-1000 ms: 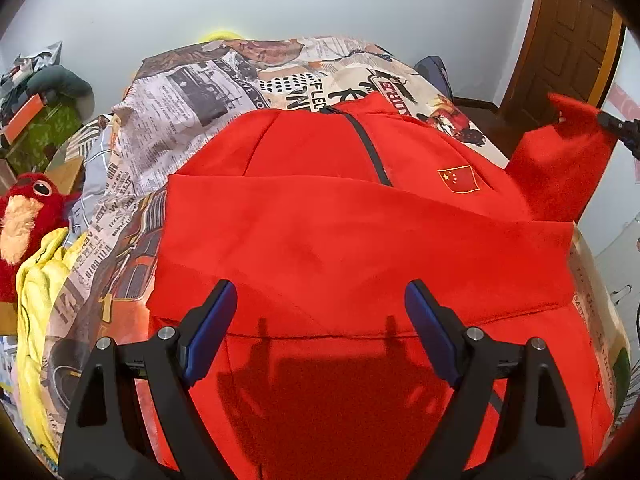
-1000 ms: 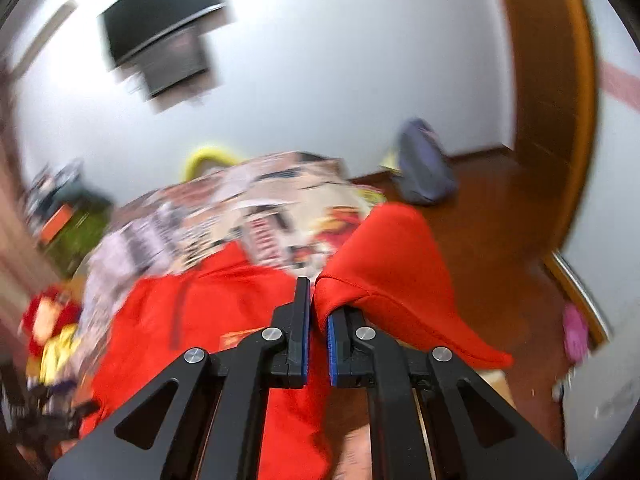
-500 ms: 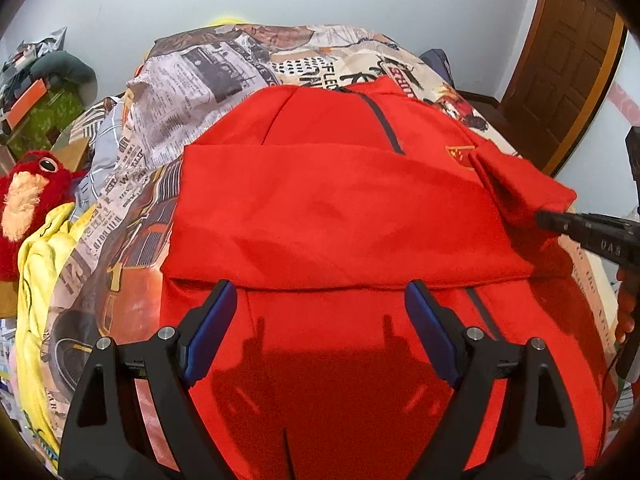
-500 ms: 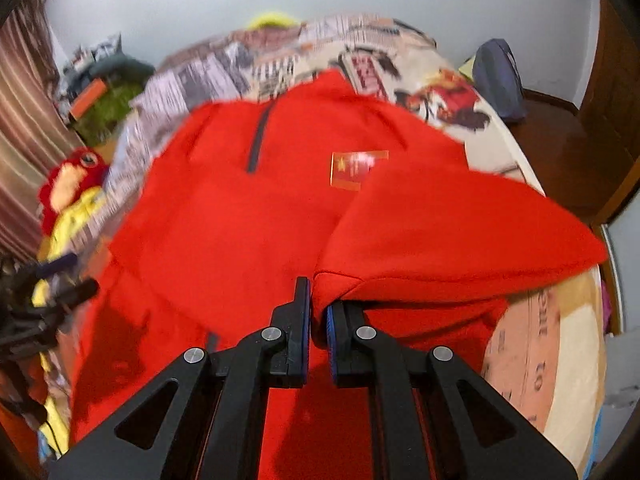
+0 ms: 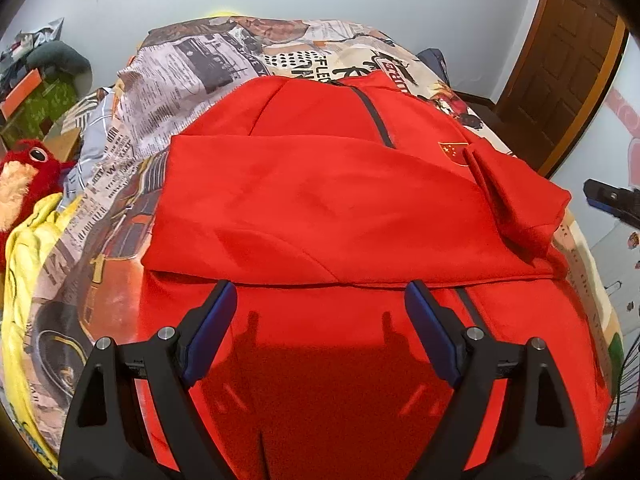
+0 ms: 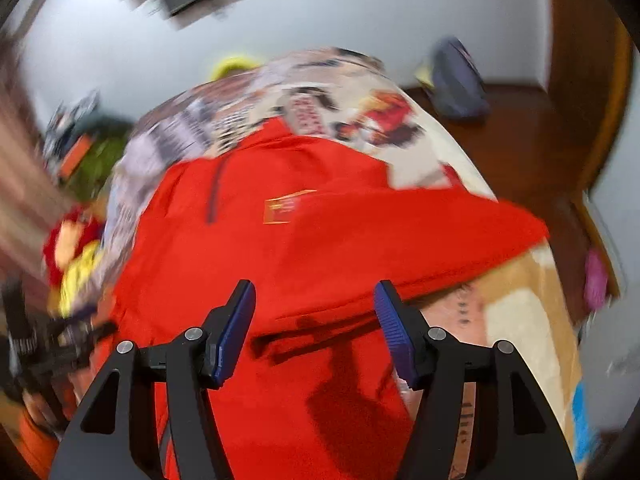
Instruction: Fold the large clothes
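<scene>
Right gripper (image 6: pixel 314 320) sits low in the centre of its own view with its jaws opening and nothing between the blue pads; the red cloth lies beyond them, not pinched. Just past the tips, the folded-in sleeve (image 6: pixel 420 240) lies across the red jacket (image 6: pixel 240 240), its outer fold jutting toward the right of the frame over the edge of the bed (image 6: pixel 520 320). Left gripper (image 5: pixel 320 320) stands wide and empty at the bottom centre of its view, hovering above the jacket's lower half, close to the hem of the other sleeve (image 5: pixel 300 208), which is laid flat across the chest.

The likely trouble, as a judgement, is that the right-hand sleeve has landed bunched: in the left view it shows a raised crease at centre right, beside the flag badge (image 5: pixel 454 152), and the overhanging part could slide off the mattress and drag the fold open. A later fold over that lump would come out crooked. The slack cloth could also catch on a pad if the right gripper draws away low.

The right view is smeared by motion, so the sleeve's cuff and how it rests cannot be read there. The jacket's bottom hem is cut off behind both grippers, and the right gripper shows only as a tip at the right edge of the left view.
</scene>
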A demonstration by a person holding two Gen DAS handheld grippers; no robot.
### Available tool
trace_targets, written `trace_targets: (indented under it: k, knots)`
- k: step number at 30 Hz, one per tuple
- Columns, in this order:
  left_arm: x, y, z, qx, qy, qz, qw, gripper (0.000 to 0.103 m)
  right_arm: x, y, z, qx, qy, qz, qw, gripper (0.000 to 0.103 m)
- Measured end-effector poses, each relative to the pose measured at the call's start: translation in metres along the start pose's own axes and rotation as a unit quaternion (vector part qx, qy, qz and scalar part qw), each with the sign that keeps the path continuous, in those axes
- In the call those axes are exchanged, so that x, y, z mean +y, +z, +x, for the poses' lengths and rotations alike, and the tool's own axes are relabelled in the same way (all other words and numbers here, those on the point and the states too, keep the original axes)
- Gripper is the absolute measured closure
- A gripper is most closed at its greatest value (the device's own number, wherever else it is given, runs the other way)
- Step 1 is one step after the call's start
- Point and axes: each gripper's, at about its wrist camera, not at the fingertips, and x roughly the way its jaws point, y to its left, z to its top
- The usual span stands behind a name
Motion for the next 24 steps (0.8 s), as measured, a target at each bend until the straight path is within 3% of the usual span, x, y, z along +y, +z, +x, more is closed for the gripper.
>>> trace_targets:
  k: [3, 8, 13, 16, 18, 20, 23, 24]
  knots:
    - [-0.001, 0.001, 0.004, 0.002, -0.001, -0.001, 1.0, 0.017, -0.038, 0.003, 0.016, 0.017, 0.0, 0.076, 0.997, 0.045]
    - [0.003, 0.001, 0.013, 0.008, 0.004, -0.002, 1.0, 0.017, -0.098, 0.001, 0.045, 0.031, -0.006, 0.191, 0.981, 0.045]
    - [0.008, 0.001, 0.026, 0.015, 0.005, -0.015, 0.9998, 0.017, -0.124, 0.005, 0.06, 0.011, -0.001, 0.251, 0.968, 0.045]
    - [0.011, 0.0, 0.035, 0.022, 0.004, -0.027, 0.9994, 0.017, -0.122, 0.015, 0.066, -0.012, -0.024, 0.241, 0.97, 0.045]
    - [0.012, -0.002, 0.039, 0.027, -0.001, -0.033, 0.9991, 0.017, -0.123, 0.022, 0.072, -0.012, -0.041, 0.237, 0.971, 0.051]
    - [0.013, -0.004, 0.04, 0.027, 0.0, -0.033, 0.9991, 0.017, -0.122, 0.026, 0.079, -0.011, -0.076, 0.235, 0.969, 0.071]
    - [0.015, -0.006, 0.036, 0.023, 0.002, -0.031, 0.9993, 0.017, -0.116, 0.03, 0.076, -0.021, -0.091, 0.219, 0.971, 0.088]
    - [0.016, -0.007, 0.034, 0.019, 0.003, -0.032, 0.9993, 0.017, -0.113, 0.031, 0.071, -0.026, -0.1, 0.211, 0.972, 0.089]
